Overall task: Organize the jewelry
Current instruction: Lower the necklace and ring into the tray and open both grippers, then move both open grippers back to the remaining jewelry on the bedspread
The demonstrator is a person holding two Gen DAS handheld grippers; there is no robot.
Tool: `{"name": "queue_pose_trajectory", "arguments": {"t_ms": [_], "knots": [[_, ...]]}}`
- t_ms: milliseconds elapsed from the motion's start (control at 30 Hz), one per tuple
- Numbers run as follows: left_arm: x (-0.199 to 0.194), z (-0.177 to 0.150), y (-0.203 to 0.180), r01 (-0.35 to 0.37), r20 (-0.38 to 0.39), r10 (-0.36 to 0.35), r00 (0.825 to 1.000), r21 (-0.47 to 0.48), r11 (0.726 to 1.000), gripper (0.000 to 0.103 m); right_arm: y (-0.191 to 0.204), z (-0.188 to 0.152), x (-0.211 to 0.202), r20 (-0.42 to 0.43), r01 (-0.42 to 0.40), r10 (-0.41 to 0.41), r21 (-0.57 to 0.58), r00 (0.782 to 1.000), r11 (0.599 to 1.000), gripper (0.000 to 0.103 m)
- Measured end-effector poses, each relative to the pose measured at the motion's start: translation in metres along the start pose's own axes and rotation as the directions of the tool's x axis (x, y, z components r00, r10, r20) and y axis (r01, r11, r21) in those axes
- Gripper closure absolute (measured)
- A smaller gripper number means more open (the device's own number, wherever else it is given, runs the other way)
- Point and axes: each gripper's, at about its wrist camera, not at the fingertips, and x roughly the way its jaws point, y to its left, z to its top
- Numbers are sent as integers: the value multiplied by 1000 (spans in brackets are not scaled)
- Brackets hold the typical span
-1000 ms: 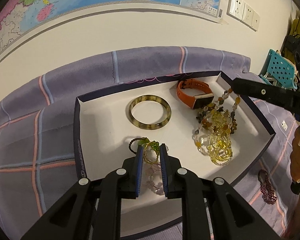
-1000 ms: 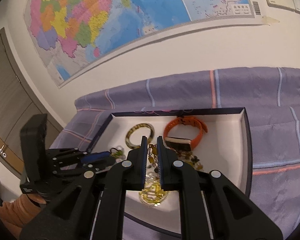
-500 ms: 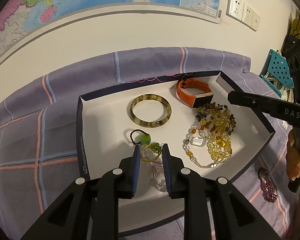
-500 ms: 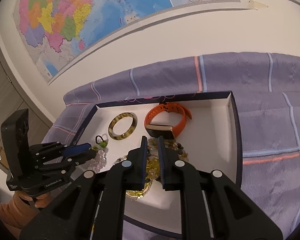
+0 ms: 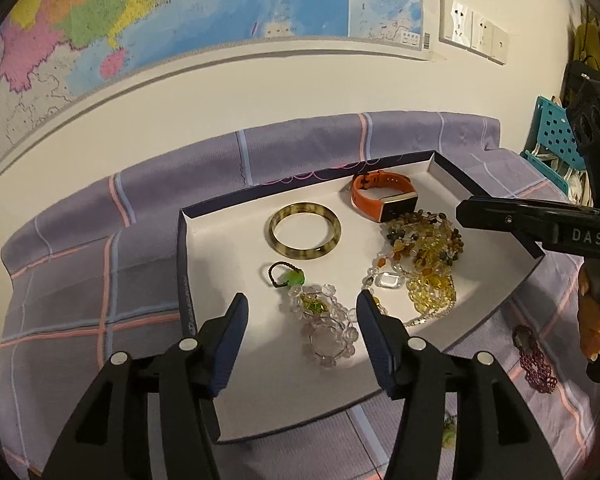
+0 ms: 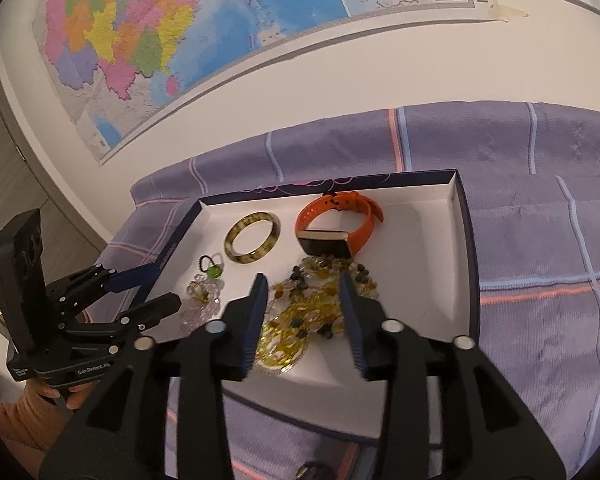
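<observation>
A white tray (image 5: 184, 280) with a dark rim holds a tortoiseshell bangle (image 5: 305, 231), an orange watch (image 5: 382, 195), a green bead on a black loop (image 5: 290, 278), a clear bead bracelet (image 5: 328, 328) and a heap of amber beads (image 5: 424, 256). My left gripper (image 5: 302, 300) hovers over the clear bracelet, jaws opening, pads off it. In the right wrist view my right gripper (image 6: 303, 280) is above the amber necklace (image 6: 300, 316), jaws opening, gripping nothing. The left gripper (image 6: 168, 286) shows at the tray's left side.
A purple checked cloth (image 5: 80, 280) covers the table against a wall with a map. A dark red bead bracelet (image 5: 534, 360) lies on the cloth right of the tray. A teal perforated basket (image 5: 552, 136) stands at the far right.
Both grippers went from shut to open. The clear bracelet and the amber necklace left the pads and now lie in the tray. The left gripper drew back a little.
</observation>
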Motion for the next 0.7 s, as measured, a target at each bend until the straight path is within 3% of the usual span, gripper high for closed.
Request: {"name": "queue_pose_trajectory", "arguments": {"t_ms": [67, 233, 300, 700], "knots": [[-7, -2, -3, -11, 17, 11, 1000, 10, 1000, 47, 4, -4, -6, 6, -4, 4, -10, 1000, 1000, 63], [-22, -11, -11, -34, 51, 33, 998, 28, 999, 36, 13, -16, -24, 30, 5, -4, -37, 1000, 999, 42], [-28, -16, -15, -42, 62, 40, 997, 36, 998, 31, 17, -23, -31, 36, 13, -11, -49, 999, 999, 41], [-49, -39, -34, -32, 81, 27, 996, 66, 997, 26, 32, -63, -55, 20, 43, -41, -112, 999, 993, 38]]}}
